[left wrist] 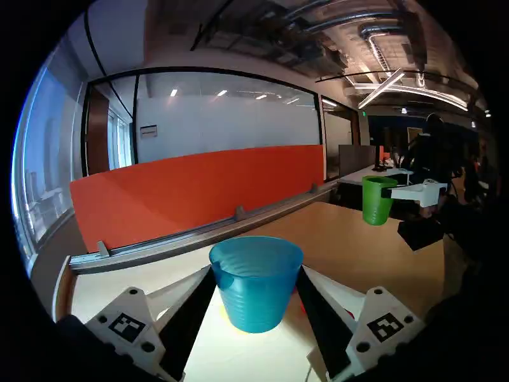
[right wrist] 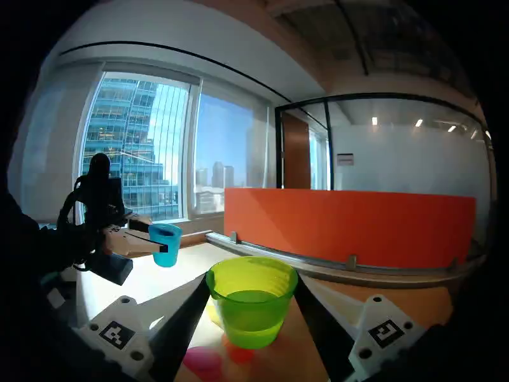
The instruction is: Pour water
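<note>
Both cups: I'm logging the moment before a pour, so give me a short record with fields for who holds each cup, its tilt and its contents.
blue cup: upright, held in the left gripper
blue cup contents: cannot tell, inside hidden
green cup: upright, held in the right gripper
green cup contents: clear liquid, partly full
spacing: cups apart, not touching
below: wooden table
pour: not yet begun

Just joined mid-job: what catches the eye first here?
Two bright cups, each gripped upright: the blue cup in the left tongs, and the green cup, partly filled with liquid, in the right tongs. Behind them a vivid orange partition runs along the desk's far edge.
</note>
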Motion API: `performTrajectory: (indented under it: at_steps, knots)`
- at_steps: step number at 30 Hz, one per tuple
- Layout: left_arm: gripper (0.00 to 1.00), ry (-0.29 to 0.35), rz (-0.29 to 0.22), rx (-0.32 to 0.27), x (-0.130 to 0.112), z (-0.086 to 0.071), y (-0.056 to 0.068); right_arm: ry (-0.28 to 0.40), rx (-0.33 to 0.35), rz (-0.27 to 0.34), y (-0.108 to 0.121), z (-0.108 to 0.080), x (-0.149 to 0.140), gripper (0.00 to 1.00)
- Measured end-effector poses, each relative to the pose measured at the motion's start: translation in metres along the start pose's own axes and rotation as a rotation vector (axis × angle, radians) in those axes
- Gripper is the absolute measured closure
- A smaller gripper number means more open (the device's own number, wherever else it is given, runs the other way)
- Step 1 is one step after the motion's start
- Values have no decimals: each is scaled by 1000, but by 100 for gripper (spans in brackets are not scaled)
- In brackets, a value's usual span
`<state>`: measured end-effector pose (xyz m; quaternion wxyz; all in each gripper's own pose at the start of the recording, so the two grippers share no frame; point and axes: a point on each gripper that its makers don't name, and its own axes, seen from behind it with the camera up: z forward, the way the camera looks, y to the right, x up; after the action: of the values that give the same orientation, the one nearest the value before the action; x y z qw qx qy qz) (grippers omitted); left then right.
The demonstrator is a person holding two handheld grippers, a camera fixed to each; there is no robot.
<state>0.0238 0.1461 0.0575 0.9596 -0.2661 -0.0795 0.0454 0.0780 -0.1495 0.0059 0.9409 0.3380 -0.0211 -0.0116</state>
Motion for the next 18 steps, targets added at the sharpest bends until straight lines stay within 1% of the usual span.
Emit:
performTrajectory:
  at_steps: [5, 11, 14, 18]
  knots:
    - [16, -17, 2, -2, -7, 0, 1, -9, -6, -1, 4, -1, -4, 8]
    - [16, -50, 3, -2, -20, 3, -1, -34, -4, 1, 6, -4, -13, 8]
    - [16, -68, 1, -15, -28, 4, 3, -54, 1, 0, 7, -4, -21, 8]
    - [16, -110, 5, -35, -44, 7, 7, -86, 10, -3, 6, -3, -33, 8]
